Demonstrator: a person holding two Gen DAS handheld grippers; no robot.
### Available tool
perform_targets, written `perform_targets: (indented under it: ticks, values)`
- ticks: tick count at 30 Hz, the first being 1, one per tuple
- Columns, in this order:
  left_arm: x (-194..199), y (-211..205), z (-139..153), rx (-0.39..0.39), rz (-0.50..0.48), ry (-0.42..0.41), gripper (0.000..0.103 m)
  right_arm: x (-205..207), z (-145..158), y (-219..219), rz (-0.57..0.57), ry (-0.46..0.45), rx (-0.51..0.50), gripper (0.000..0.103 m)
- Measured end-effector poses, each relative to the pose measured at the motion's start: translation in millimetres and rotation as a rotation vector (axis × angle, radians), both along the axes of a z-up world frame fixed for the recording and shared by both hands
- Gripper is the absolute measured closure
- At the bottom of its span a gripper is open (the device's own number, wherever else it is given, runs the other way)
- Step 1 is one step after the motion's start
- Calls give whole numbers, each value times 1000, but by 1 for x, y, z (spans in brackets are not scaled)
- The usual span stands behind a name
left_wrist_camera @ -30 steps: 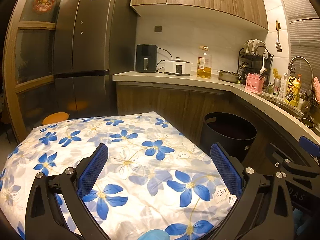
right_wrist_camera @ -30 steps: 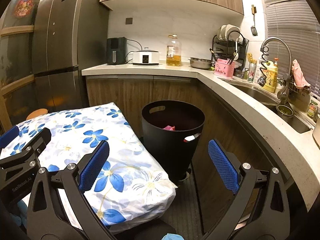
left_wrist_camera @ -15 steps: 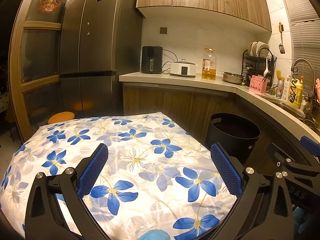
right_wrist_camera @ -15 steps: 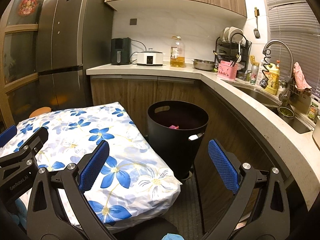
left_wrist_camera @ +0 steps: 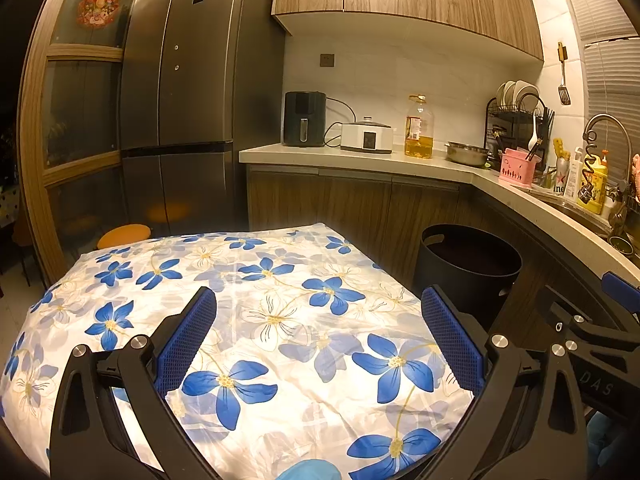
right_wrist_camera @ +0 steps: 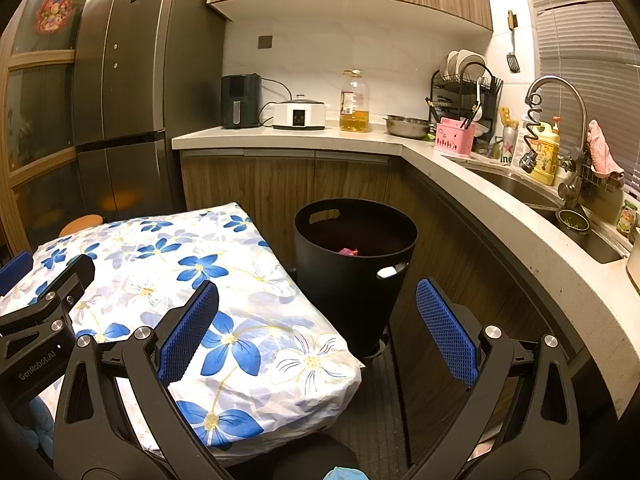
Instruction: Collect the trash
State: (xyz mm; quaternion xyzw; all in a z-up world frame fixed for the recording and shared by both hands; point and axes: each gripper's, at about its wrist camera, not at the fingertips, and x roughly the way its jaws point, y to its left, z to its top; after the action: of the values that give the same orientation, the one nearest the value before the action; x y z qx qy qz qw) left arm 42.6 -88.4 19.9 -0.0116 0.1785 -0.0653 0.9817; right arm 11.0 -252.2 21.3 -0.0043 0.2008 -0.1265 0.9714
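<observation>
A black round trash bin (right_wrist_camera: 356, 264) stands on the floor against the wooden cabinets, right of the table; it also shows in the left wrist view (left_wrist_camera: 468, 268). A pink scrap (right_wrist_camera: 349, 251) lies inside it. My left gripper (left_wrist_camera: 318, 332) is open and empty, held above the table with the blue-flowered cloth (left_wrist_camera: 248, 312). My right gripper (right_wrist_camera: 318, 320) is open and empty, held over the table's right edge, short of the bin. No loose trash shows on the cloth.
An L-shaped counter (right_wrist_camera: 460, 168) carries an air fryer (right_wrist_camera: 241, 100), cooker, oil bottle (right_wrist_camera: 353, 102), bowl, pink caddy and dish rack, with a sink (right_wrist_camera: 516, 188) at right. A tall fridge (left_wrist_camera: 192, 100) stands at left. An orange stool (left_wrist_camera: 124, 236) sits behind the table.
Both views have shifted slightly, with the fridge, counter and bin sliding right in the frames. Both grippers stayed open and empty.
</observation>
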Motion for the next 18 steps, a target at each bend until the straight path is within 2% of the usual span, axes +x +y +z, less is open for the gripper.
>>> perform_targets:
  ticks: [18]
  values:
    - [-1,-2,-3,1,-3,3,5,1,-1,-1,2,2,2,5]
